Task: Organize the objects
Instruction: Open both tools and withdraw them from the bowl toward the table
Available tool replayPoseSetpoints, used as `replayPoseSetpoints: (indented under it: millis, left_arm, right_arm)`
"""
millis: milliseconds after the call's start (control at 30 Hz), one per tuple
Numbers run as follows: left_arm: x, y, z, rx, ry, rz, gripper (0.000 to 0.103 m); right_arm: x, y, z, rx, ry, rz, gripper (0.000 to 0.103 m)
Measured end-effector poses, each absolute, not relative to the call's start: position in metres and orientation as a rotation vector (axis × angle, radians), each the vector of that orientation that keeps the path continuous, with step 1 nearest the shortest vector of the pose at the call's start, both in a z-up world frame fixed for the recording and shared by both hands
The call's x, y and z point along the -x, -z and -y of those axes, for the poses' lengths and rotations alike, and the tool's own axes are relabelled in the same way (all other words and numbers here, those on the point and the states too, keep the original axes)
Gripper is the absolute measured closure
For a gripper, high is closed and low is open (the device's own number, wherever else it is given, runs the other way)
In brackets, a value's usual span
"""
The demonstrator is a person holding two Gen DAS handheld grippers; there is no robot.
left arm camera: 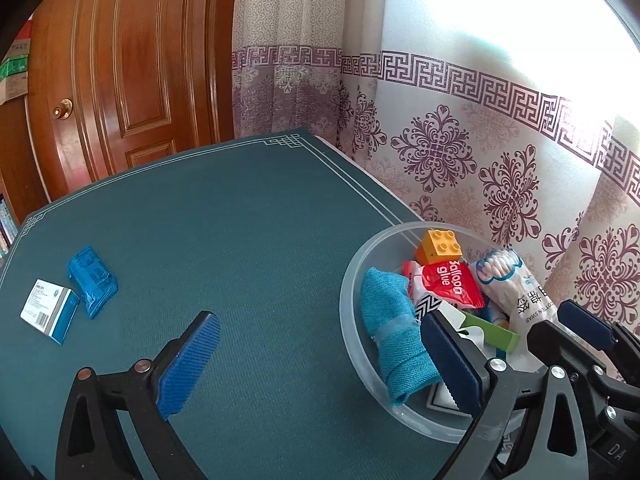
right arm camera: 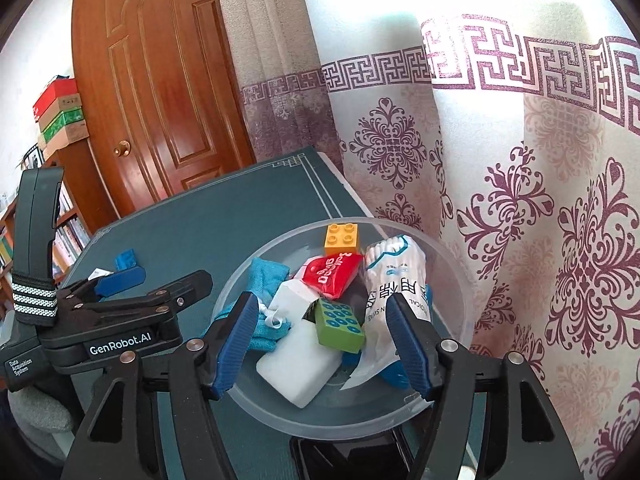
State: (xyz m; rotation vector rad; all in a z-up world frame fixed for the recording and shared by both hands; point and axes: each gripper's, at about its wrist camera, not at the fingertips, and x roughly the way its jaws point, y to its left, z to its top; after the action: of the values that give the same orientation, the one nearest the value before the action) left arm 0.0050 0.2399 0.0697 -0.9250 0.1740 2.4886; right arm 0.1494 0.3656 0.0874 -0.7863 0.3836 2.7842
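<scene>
A clear plastic bowl [left arm camera: 352, 276] [right arm camera: 456, 280] at the table's right holds a yellow brick [left arm camera: 440, 245], a red balloon-glue pack [right arm camera: 332, 276], a cotton-swab bag [right arm camera: 394, 280], a blue cloth [left arm camera: 394, 332], a white block [right arm camera: 296, 364] and a green brick [right arm camera: 340, 324]. My right gripper [right arm camera: 324, 344] is open over the bowl, empty. My left gripper [left arm camera: 320, 364] is open and empty above the mat, left of the bowl. A blue packet [left arm camera: 92, 280] and a white-and-blue box [left arm camera: 50, 310] lie at the table's left.
The teal table mat [left arm camera: 240, 220] ends at a patterned curtain [left arm camera: 480, 152] on the right. A wooden door [left arm camera: 128, 72] stands behind. A bookshelf with stacked boxes [right arm camera: 60, 116] is at the far left.
</scene>
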Motion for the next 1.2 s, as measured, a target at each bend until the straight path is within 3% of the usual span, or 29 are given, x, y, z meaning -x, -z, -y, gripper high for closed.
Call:
replayPoseSetpoints:
  millis: [533,1200]
  left_arm:
    - [0.004,-0.062,-0.198,0.968,-2.571,-0.156,0.001]
    - [0.029,-0.044,-0.111,1.107,-2.695,-0.008,0.001]
  right_arm:
    - [-0.136,-0.084,-0.334,0.838,-2.843,-0.357,0.027]
    - [-0.107,-0.064,-0.249,0.975,-2.939,-0.21,0.026]
